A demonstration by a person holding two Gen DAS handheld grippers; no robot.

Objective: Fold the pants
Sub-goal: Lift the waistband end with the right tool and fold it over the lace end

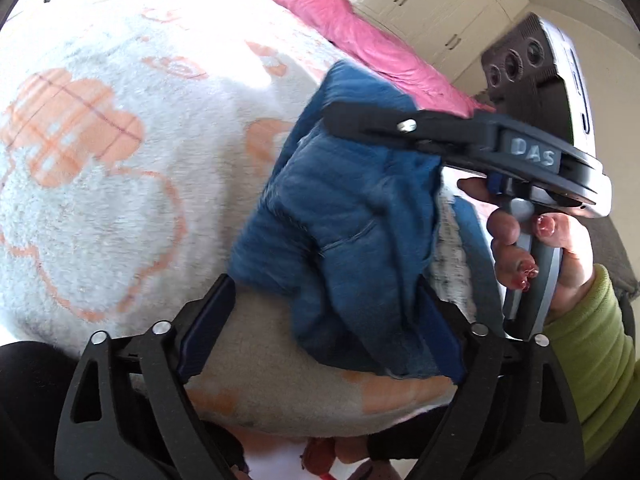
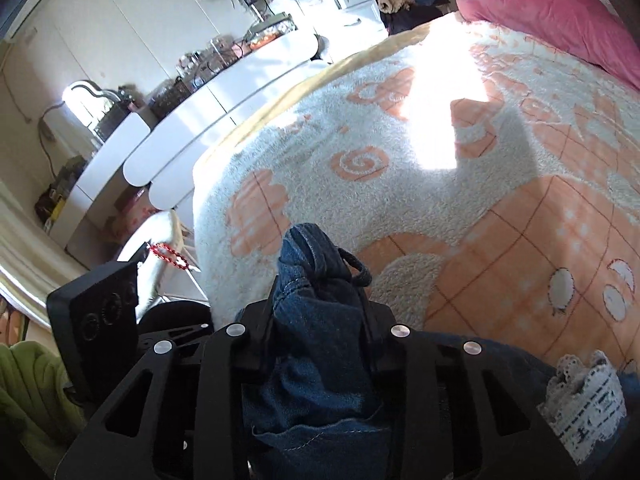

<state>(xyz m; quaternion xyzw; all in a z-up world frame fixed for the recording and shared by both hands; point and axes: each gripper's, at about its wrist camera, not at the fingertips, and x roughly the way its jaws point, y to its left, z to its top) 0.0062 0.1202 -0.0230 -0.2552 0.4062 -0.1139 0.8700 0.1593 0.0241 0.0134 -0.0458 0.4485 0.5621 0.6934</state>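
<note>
The pants (image 1: pixel 344 216) are blue denim, bunched and lifted over the bed. My right gripper (image 2: pixel 318 300) is shut on a gathered bunch of the pants (image 2: pixel 316 320), with a dark cord loop sticking out; it also shows in the left wrist view (image 1: pixel 336 116), pinching the fabric's top. My left gripper (image 1: pixel 324 320) is open, its fingers wide apart on either side of the hanging denim. The fabric drapes against its right finger (image 1: pixel 444 344). A white lace patch of the pants (image 2: pixel 584 404) shows at the lower right.
The bed carries a fluffy white and orange blanket (image 1: pixel 120 184), also seen in the right wrist view (image 2: pixel 400 168). A pink quilt (image 1: pixel 360 32) lies at its far side. A white dresser (image 2: pixel 192 112) with clutter stands left of the bed. Cream wardrobes (image 1: pixel 432 4) stand behind.
</note>
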